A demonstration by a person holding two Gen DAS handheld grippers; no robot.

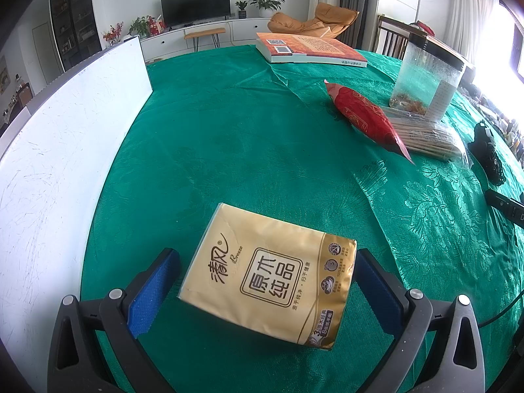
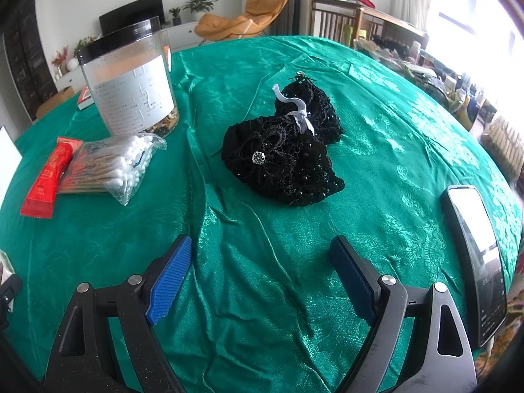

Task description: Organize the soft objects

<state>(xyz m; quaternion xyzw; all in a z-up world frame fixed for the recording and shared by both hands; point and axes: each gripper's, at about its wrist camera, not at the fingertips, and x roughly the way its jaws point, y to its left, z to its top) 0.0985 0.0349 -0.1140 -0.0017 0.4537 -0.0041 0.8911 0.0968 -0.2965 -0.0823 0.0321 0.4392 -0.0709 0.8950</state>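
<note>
Green patterned cloth [image 2: 262, 245] covers a round table in a living room, with a television and an orange chair far behind. Organizing looks barely begun, judging by how scattered the items lie.

From the left wrist view, the left gripper [image 1: 267, 290] stands wide, and a gold tissue pack [image 1: 268, 278] sits tilted between its blue pads; the right pad is at the pack's corner, the left one clear of it. Whether the pack rests on the cloth or is lifted cannot be told. The pack is plump, its wrapper glossy with printed labels.

From the right wrist view, the right gripper [image 2: 262, 278] is spread wide with nothing between its pads. A black lace bundle [image 2: 283, 149], beaded and tied with a white ribbon, lies at twelve o'clock from it, well apart. At ten o'clock lie a bag of cotton swabs [image 2: 114, 163] and a red packet [image 2: 49, 177], beside a clear jar [image 2: 131, 82].

Likely next: reach forward and close gently around the bundle's middle.
</note>
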